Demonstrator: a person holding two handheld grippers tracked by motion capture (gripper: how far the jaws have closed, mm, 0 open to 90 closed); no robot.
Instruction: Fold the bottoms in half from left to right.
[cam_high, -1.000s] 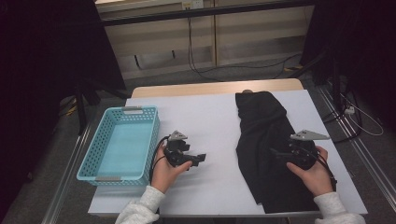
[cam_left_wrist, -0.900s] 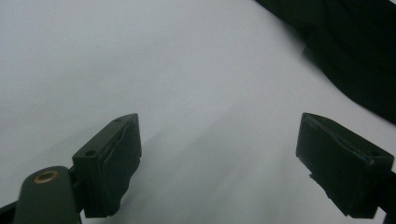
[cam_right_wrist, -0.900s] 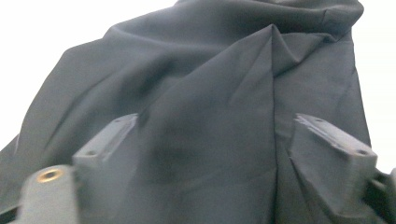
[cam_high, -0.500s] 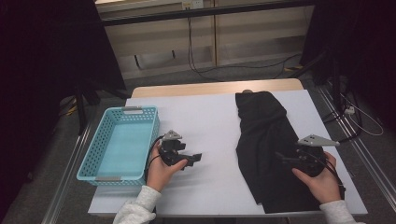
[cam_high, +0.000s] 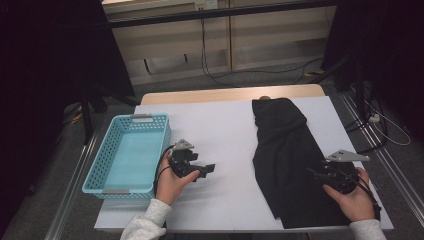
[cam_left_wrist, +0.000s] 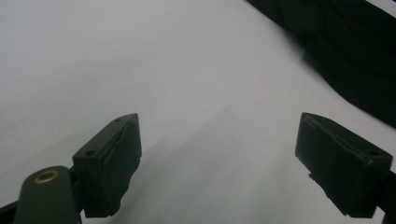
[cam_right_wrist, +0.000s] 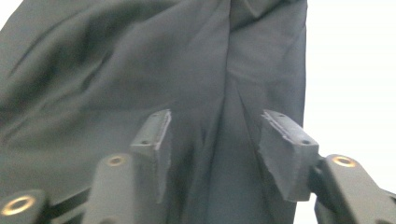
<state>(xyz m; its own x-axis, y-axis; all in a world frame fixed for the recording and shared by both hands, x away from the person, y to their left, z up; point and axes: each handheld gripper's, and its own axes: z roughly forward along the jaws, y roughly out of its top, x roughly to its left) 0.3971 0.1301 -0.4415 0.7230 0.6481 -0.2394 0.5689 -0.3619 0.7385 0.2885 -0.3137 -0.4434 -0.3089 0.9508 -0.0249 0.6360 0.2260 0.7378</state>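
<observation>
- The black garment (cam_high: 285, 160) lies flat on the right half of the white table (cam_high: 225, 130), stretched from the far edge toward the person, folded into a long strip with creases along its length.
- It looks like thin woven cloth: light, soft and limp, so it should sag and drape from any single hold, and a smooth weave may slip between hard pads. A pinch on a raised crease or a doubled edge would likely bite better than a flat patch.
- The right gripper (cam_high: 320, 176) sits over the near right part of the garment. In the right gripper view its fingers (cam_right_wrist: 156, 135) straddle a lengthwise fold (cam_right_wrist: 219, 154); the jaws have just been closing, with the cloth between them, yet gaps remain on both sides and the pads do not press on it.
- The left gripper (cam_high: 207, 169) rests on bare table between garment and basket, its jaws spread wide with nothing between them; the left gripper view has the cloth's edge (cam_left_wrist: 345, 60) well ahead.
- A turquoise basket (cam_high: 97, 165) stands empty at the table's left edge, well apart from the garment.
</observation>
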